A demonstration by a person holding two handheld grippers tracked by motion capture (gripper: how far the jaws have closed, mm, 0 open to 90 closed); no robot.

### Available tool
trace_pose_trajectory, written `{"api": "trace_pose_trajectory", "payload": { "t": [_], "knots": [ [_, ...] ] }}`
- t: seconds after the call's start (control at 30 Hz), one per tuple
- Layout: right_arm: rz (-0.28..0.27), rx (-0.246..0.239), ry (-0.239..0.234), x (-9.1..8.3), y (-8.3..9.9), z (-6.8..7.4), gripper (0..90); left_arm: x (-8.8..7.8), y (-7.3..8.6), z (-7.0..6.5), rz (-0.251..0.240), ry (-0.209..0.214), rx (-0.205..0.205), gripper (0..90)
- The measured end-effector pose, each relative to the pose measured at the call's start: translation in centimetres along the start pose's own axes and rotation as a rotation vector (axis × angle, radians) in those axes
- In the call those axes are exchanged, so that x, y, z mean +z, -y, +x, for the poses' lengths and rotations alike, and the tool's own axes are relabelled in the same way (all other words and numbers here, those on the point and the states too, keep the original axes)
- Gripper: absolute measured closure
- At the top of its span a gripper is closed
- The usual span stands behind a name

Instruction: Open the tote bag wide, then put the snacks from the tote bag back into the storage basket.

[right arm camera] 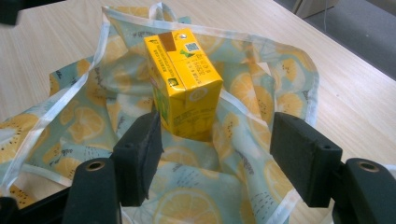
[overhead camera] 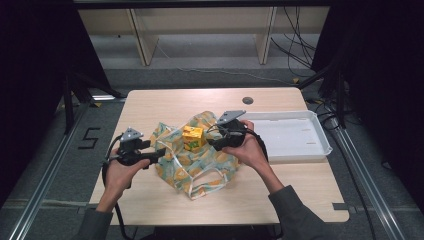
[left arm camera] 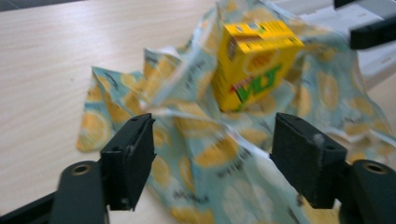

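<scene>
Your left gripper (overhead camera: 156,155) and right gripper (overhead camera: 214,142), jaws spread and empty, flank the yellow carton (overhead camera: 192,138) standing at bench centre on the lemon-print bag (overhead camera: 200,165), at its nine and three o'clock, probably ready to gather the cloth.

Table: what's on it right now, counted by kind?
Yellow drink carton: 1
Lemon-print cloth bag: 1
White tray: 1
Total: 3
</scene>
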State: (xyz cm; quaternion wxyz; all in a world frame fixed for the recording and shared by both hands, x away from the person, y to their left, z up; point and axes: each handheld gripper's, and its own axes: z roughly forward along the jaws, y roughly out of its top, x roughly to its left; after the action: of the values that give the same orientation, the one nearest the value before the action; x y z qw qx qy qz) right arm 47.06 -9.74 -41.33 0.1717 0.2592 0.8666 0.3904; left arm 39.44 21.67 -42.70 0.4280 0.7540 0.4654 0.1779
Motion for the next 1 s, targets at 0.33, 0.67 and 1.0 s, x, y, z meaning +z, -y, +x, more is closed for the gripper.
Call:
{"api": "trace_pose_trajectory", "payload": {
  "t": [0.33,0.67,1.0],
  "knots": [
    [0.011,0.003,-0.030,0.4,-0.1,0.4,32.8,-1.4,4.9,-3.0,0.040,0.038,0.070,24.6],
    [0.000,-0.005,-0.029,1.2,-0.2,0.6,31.4,-2.4,9.0,-4.6,0.042,0.045,0.063,19.6],
    [0.006,-0.042,-0.059,2.5,-1.1,0.6,29.2,-2.5,11.2,-5.7,0.066,0.028,0.102,19.5]
  ]
}}
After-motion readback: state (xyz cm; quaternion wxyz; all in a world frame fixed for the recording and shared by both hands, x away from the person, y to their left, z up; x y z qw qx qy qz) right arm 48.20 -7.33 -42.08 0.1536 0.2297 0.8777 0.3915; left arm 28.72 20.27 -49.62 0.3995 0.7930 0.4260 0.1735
